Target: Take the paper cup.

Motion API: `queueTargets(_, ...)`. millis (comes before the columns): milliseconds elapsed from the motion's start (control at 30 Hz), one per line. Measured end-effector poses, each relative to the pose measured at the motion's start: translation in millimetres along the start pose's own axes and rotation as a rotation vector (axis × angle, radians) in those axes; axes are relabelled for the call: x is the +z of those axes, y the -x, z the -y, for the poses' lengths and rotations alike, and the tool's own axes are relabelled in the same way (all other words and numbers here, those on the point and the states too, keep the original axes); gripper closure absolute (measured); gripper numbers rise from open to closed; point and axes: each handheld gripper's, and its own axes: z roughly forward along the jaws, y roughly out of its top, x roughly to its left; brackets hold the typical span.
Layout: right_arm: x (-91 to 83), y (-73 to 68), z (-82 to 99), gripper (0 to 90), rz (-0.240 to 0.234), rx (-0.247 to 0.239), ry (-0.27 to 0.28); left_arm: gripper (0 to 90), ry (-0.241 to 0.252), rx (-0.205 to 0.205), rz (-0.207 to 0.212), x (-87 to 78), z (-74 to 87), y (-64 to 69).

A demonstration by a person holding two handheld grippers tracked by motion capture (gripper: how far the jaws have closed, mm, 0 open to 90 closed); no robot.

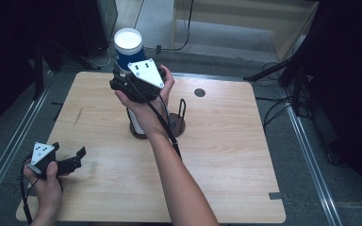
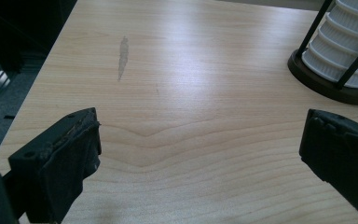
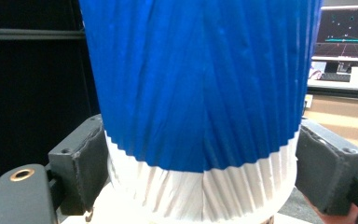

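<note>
Wooden table (image 1: 226, 155) mostly bare; right gripper (image 3: 200, 158) fingers clamp blue cup (image 3: 200, 84) above rack (image 1: 179, 123); left gripper (image 2: 200, 154) fingers spread, empty, near table's left edge.

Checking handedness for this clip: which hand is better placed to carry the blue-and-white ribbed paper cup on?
Right. Its hand-held gripper is shut on the blue-and-white ribbed paper cup above the stack; the left hand-held gripper sits open over bare table.

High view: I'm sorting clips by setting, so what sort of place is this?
Probably a lab or recording studio: a bare wooden table on grey carpet, dark stands and cables around it, and a computer monitor in the right gripper view.
</note>
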Motion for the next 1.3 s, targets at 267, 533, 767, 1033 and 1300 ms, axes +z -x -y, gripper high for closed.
queueTargets(267, -3.5, 0.0, -9.7, 15.1, -0.003, 0.005, 0.014, 0.0, 0.001, -0.002, 0.003, 0.1, 0.0, -0.2)
queueTargets(533, -9.0, 3.7, -16.9, 15.5, -0.007, 0.018, 0.026, 0.0, -0.003, -0.001, 0.002, 0.0, -0.1, 0.0)
queueTargets(767, -14.6, 8.0, -23.5, 15.7, -0.009, 0.025, 0.04, 0.0, -0.003, 0.0, 0.001, 0.1, -0.1, 0.3)
queueTargets(1033, -22.2, 14.5, -29.5, 15.6, 0.0, 0.029, 0.053, 0.0, -0.004, 0.002, 0.002, -0.1, -0.1, 0.2)
queueTargets(1300, -33.2, 26.9, -31.5, 15.6, 0.021, 0.031, 0.059, 0.0, -0.003, 0.003, 0.002, -0.1, -0.1, 0.2)
